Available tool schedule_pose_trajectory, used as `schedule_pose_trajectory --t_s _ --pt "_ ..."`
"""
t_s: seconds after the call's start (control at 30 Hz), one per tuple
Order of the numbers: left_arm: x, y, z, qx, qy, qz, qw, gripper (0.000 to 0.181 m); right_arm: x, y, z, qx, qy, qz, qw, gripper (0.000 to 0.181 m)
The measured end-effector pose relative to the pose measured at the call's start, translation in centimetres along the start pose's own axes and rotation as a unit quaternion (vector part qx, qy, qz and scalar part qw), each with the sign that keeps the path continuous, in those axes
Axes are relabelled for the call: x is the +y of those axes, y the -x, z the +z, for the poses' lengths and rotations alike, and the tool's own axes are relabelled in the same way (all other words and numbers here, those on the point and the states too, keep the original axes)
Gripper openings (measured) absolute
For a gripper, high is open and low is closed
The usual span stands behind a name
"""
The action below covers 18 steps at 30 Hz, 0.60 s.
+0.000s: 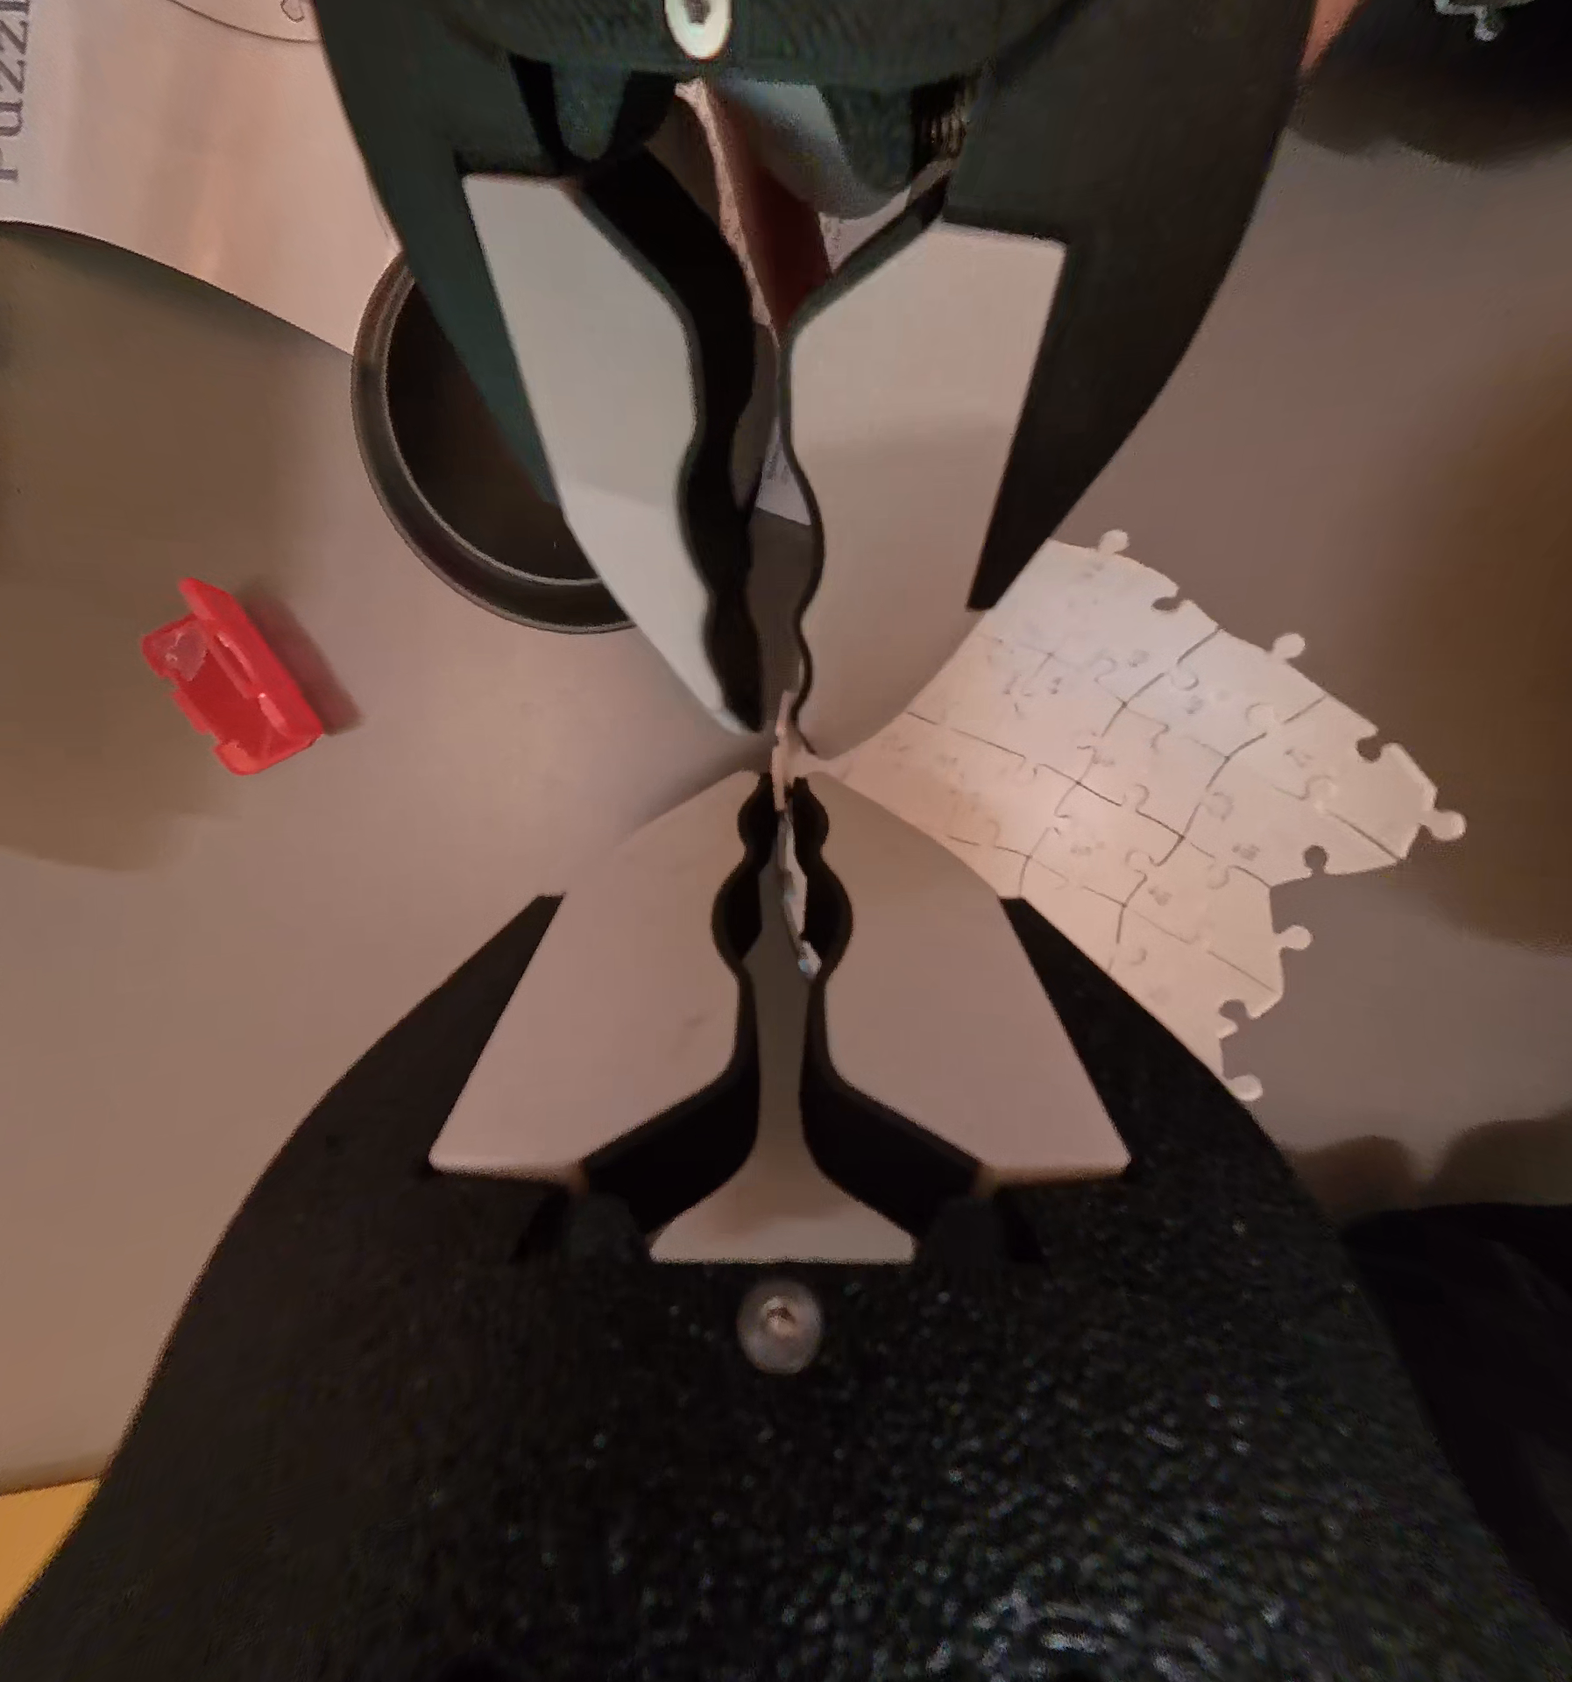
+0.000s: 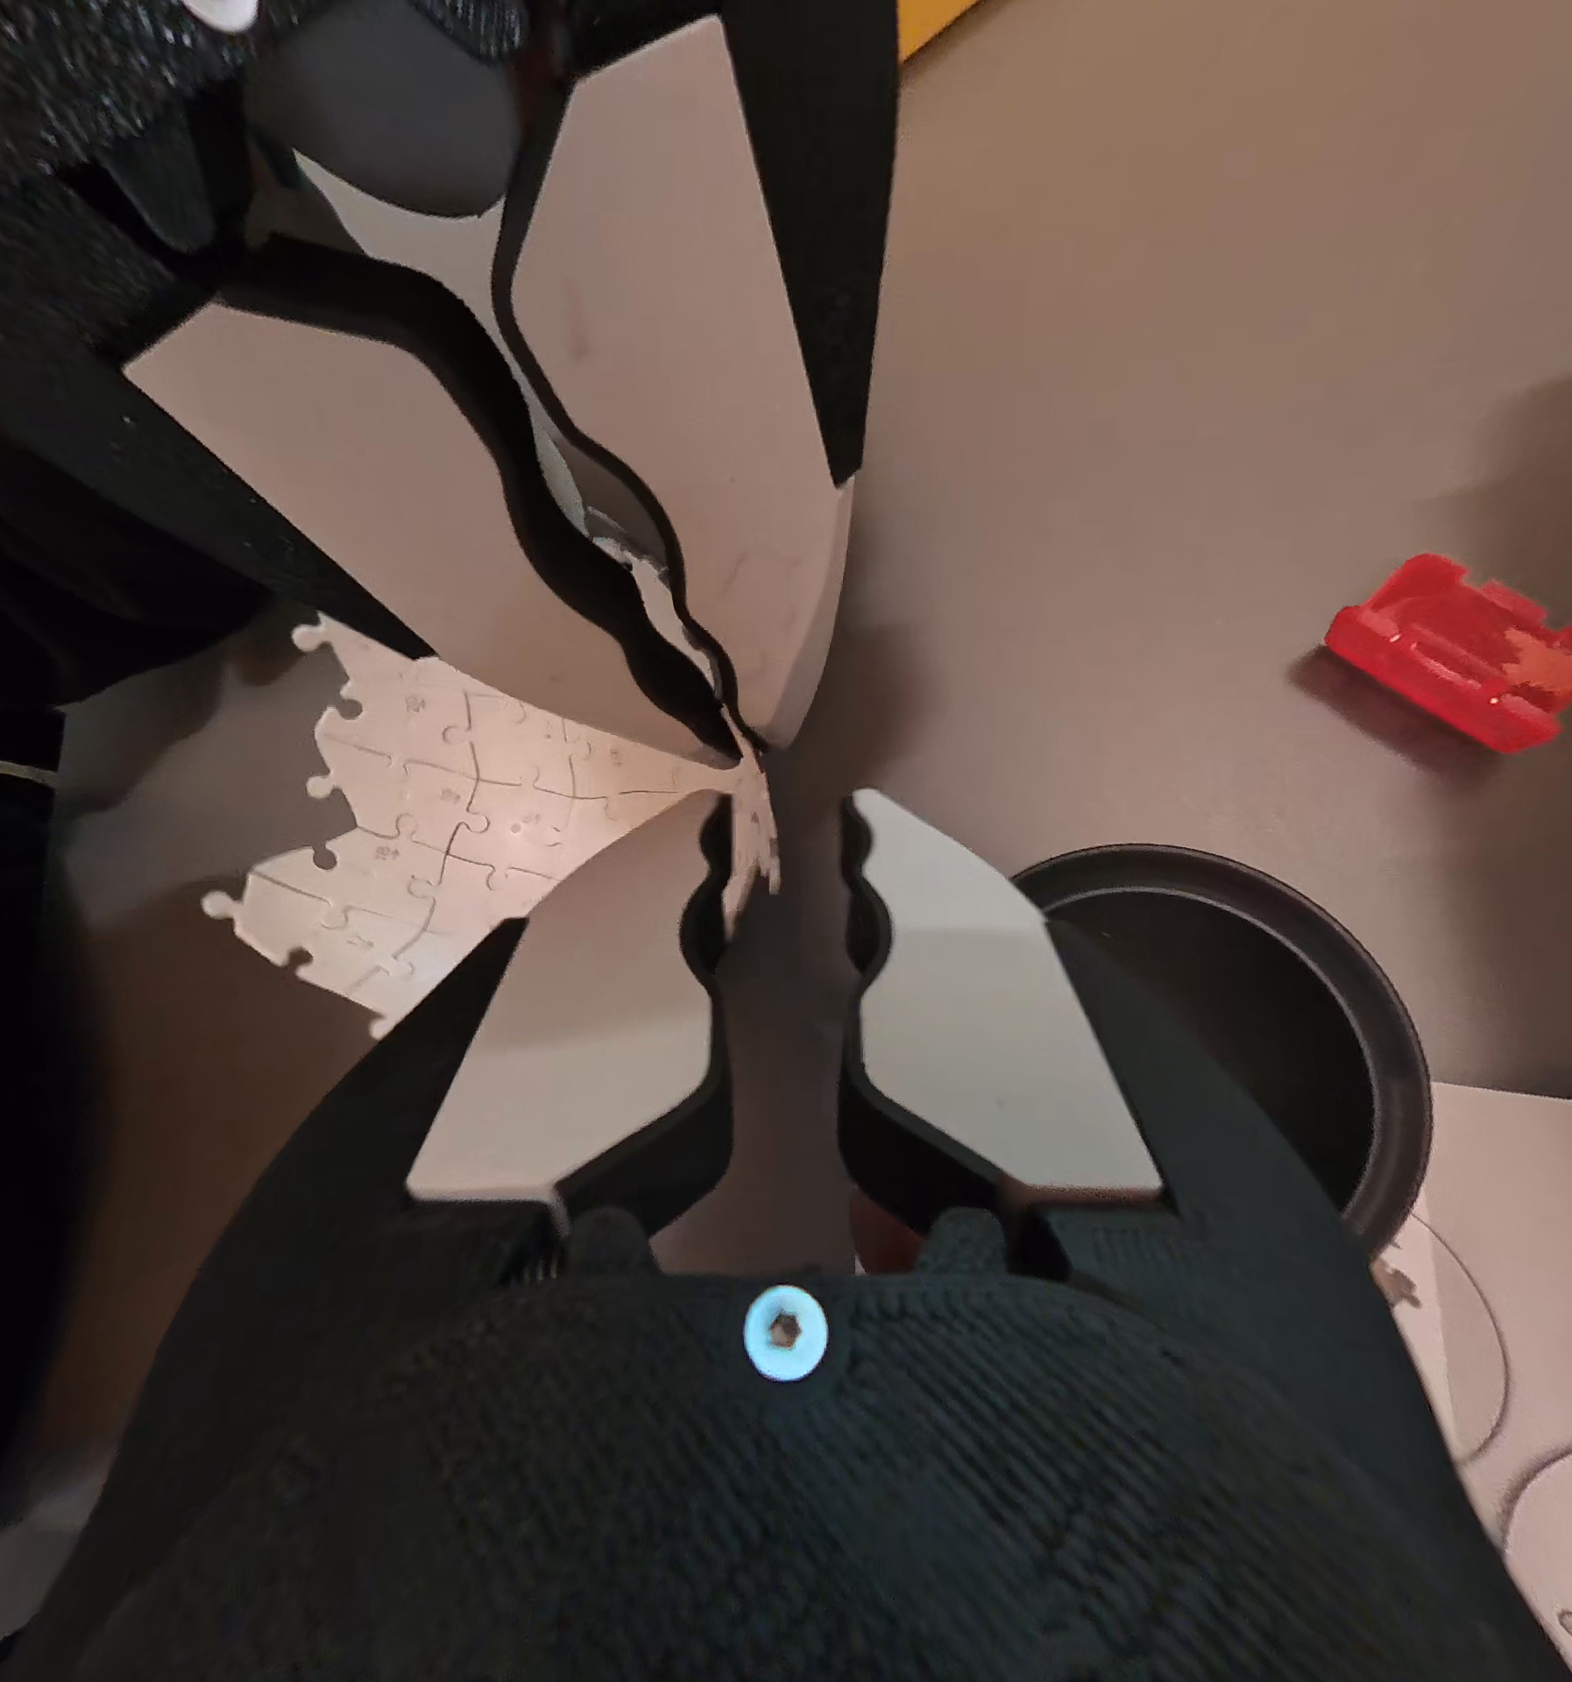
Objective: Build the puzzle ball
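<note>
One thin white puzzle piece (image 1: 793, 878) sat pinched in our black left gripper (image 1: 787, 801); our black right gripper (image 2: 787, 819) stood parted, gripping nothing. We judged squaring its tab before pressing wisest.

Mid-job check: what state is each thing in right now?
Left tongs: shut on the puzzle section's edge.
Right tongs: open, one finger against that edge.
Puzzle section: partly joined, curved, held by its edge.
Red plastic part: lying loose, untouched.
Black cup: upright, looks empty.
</note>
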<state>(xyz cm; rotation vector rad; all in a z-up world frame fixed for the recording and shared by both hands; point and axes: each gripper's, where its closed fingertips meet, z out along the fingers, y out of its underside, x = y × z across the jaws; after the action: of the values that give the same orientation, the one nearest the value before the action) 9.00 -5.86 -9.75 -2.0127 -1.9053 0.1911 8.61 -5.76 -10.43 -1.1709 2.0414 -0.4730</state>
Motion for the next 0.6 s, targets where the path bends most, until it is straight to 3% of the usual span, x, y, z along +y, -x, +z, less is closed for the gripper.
schedule_pose_trajectory --t_s 0.07,0.43,0.6 --pt "0.1 0.1 -0.1 0.001 -0.003 -0.006 1.0 0.003 -0.2 0.3 0.0 -0.015 -0.007 0.004 1.0 0.004" --pt "0.4 0.7 -0.3 -0.009 -0.01 -0.019 1.0 0.003 -0.7 0.0 0.3 -0.002 -0.024 -0.002 1.0 0.003" --pt "-0.1 1.0 -0.8 0.001 -0.046 -0.05 0.998 0.003 -1.2 -0.1 0.6 0.007 -0.049 -0.004 0.999 0.003"
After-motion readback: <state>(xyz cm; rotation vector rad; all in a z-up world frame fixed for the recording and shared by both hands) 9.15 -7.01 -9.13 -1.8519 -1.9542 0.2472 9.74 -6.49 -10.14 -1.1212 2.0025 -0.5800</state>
